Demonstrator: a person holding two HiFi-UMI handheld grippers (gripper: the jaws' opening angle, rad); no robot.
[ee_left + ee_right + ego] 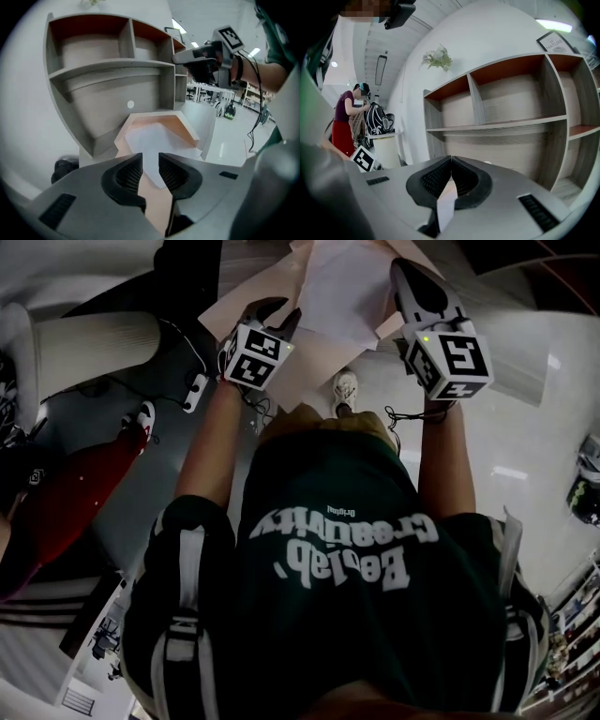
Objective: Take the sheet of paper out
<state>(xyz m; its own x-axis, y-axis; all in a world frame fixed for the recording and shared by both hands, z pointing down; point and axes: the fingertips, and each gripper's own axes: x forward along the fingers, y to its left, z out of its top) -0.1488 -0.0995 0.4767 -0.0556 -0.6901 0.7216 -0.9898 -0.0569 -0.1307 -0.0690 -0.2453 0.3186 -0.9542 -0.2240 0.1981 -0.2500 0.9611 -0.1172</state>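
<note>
left gripper: spread, peach envelope between jaws, unpinched | right gripper: pinching sheet of paper edge | behind: wooden shelf

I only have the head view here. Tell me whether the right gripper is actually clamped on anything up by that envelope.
Observer: Yes. In the right gripper view the right gripper is shut on a thin pale sheet edge. I can't tell whether that is the paper or the envelope.
Operator: And the left one, are its jaws apart?
Observer: Apart. The left gripper view shows the left gripper open, with the white paper and the peach envelope visible through the gap. Neither pad looks pressed on them.
</note>
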